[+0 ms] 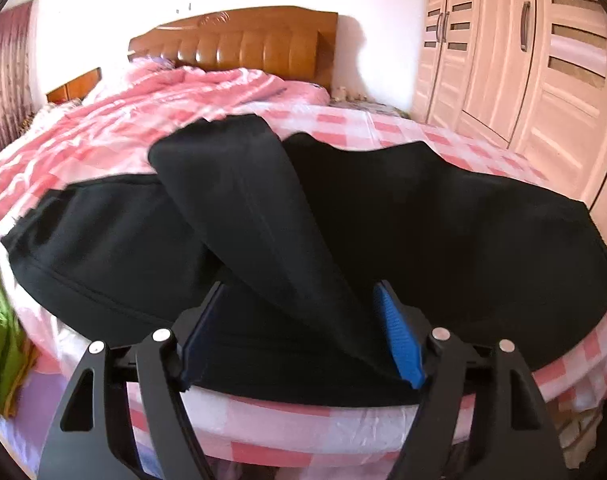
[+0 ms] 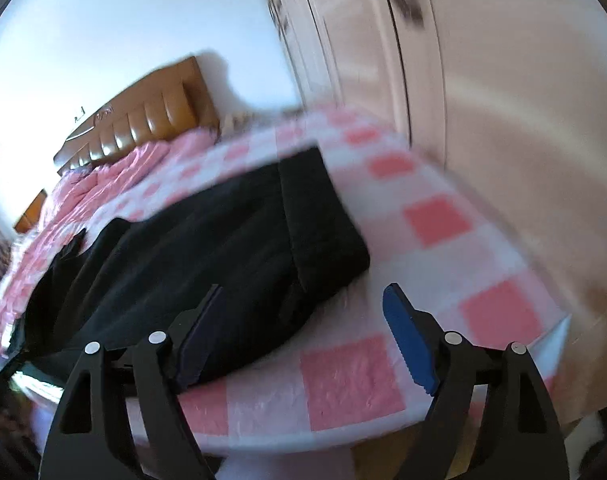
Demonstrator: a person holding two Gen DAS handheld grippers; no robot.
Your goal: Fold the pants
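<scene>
Black pants (image 1: 343,208) sprawl across the bed (image 1: 403,128) near its edge, both the left hand-held gripper (image 1: 299,332) and right hand-held gripper (image 2: 303,336) spread, grasping nothing; a shallow pinch risks dragging the doubled leg askew.

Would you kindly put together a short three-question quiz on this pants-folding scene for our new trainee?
1. True or false: the black pants lie on a checked pink-and-white bedsheet.
2. Which gripper has black cloth between its open fingers: A) left gripper B) right gripper C) neither?
3. Fill in: behind the rumpled pink quilt stands a brown ______.

Key
1. True.
2. A; the right gripper's fingers are open over bare sheet beside the pants' edge.
3. Headboard.
</scene>
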